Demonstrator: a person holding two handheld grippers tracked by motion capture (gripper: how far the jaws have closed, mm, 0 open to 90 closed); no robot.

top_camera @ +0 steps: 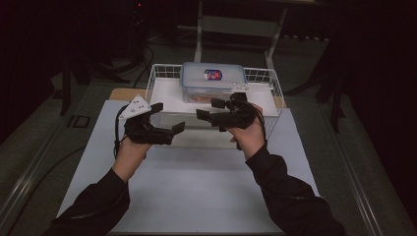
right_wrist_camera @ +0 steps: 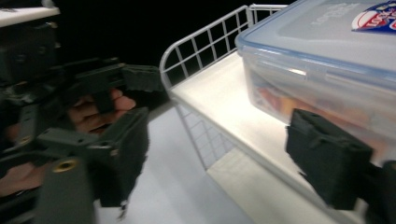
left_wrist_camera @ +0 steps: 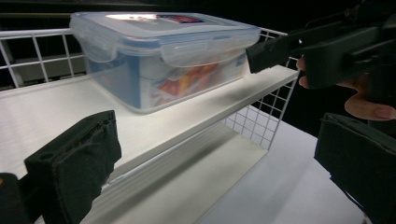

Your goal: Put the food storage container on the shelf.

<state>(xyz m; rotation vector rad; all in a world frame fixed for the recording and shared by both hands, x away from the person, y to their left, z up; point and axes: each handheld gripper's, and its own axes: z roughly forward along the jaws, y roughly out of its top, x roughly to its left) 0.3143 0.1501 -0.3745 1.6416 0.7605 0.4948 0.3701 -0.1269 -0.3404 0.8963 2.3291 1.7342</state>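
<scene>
A clear lidded box [top_camera: 213,81] is sitting on the white shelf [top_camera: 167,93] inside a wire rack [top_camera: 156,73] at the far edge of the table [top_camera: 196,182], toward the rack's back. Its lid is clipped down and carries a red and blue label (something orange and red is showing through the wall, too blurred to make out).

The left gripper [top_camera: 167,118] is hanging just in front of the rack's near left corner, its jaws standing wide apart with nothing between them. From the left gripper view the box [left_wrist_camera: 163,56] is lying ahead, well beyond the jaws.

The right gripper [top_camera: 210,109] is hovering at the rack's near edge, right of centre, just before the box. Its jaws are also spread and gripping nothing; in the right gripper view one jaw is overlapping the box [right_wrist_camera: 327,70] wall, though I cannot tell whether it is touching. Both hands are facing each other, a gap between them.
</scene>
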